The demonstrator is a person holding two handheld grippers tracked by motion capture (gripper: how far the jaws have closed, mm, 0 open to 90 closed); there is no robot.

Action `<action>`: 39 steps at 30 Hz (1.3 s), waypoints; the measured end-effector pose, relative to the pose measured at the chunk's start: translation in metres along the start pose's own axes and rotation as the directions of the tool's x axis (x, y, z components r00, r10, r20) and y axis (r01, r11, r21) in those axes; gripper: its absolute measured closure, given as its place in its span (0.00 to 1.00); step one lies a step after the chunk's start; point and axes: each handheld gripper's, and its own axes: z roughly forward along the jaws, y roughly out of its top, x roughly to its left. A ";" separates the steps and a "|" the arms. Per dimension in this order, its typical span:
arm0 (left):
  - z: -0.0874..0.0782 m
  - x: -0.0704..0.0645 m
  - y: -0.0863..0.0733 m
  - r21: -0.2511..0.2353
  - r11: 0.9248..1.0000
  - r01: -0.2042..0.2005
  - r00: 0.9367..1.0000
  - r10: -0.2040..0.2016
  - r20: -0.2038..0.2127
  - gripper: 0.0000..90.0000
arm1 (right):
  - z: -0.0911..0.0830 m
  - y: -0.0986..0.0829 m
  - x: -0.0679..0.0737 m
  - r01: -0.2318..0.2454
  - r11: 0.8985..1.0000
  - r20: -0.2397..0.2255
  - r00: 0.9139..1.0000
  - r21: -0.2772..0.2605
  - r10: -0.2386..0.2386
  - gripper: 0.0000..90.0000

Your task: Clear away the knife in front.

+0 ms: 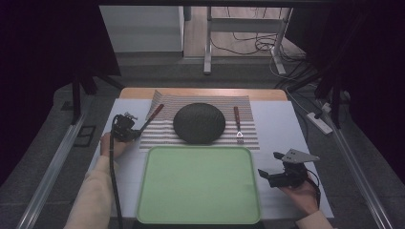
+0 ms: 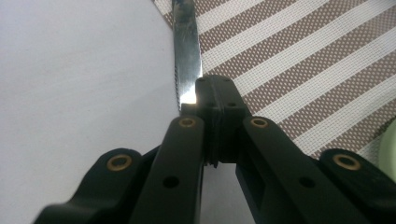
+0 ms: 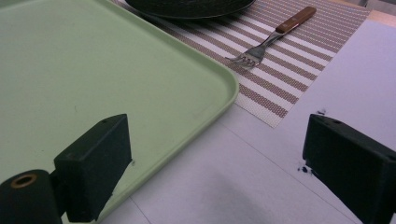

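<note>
Left gripper (image 1: 135, 133) sat at the left edge of the striped placemat (image 1: 248, 128), its jaws clenched on the tip of a knife (image 1: 152, 117). Seen from the left gripper view, the steel blade (image 2: 186, 51) ran straight ahead out of the closed jaws, serrated along one edge, lying where the white table (image 2: 79, 70) met the mat's brown and white stripes. The knife's reddish wooden handle pointed up and away toward the mat's far left corner.

Right of the knife, one dark round plate (image 1: 199, 123) rested in the middle of the placemat, with nothing on it. Just in front of it lay one pale green tray (image 1: 199, 183), rectangular with rounded corners, and it was bare as well.

Further right, one fork (image 1: 237, 124) lay on the mat beside the plate, wooden handle away from the person, tines (image 3: 246, 58) toward the tray.

At the far right, the right gripper (image 1: 269, 165) hovered over the table near the tray's right edge, jaws spread wide and grasping nothing; the right gripper view showed the tray corner between them.
</note>
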 end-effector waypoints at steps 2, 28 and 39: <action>-0.004 0.000 0.001 -0.023 1.000 0.001 1.000 -0.001 0.003 0.99 | 0.000 0.000 0.000 -0.001 1.000 -0.002 1.000 0.001 0.001 0.09; 0.010 0.004 0.104 0.087 0.993 -0.082 0.996 0.080 0.035 0.34 | -0.003 -0.001 -0.001 -0.019 1.000 -0.019 1.000 -0.015 0.019 0.11; 0.030 0.015 0.107 0.177 0.981 -0.079 0.997 0.074 0.033 0.39 | -0.003 -0.002 -0.002 -0.028 1.000 -0.020 0.999 -0.013 0.028 0.11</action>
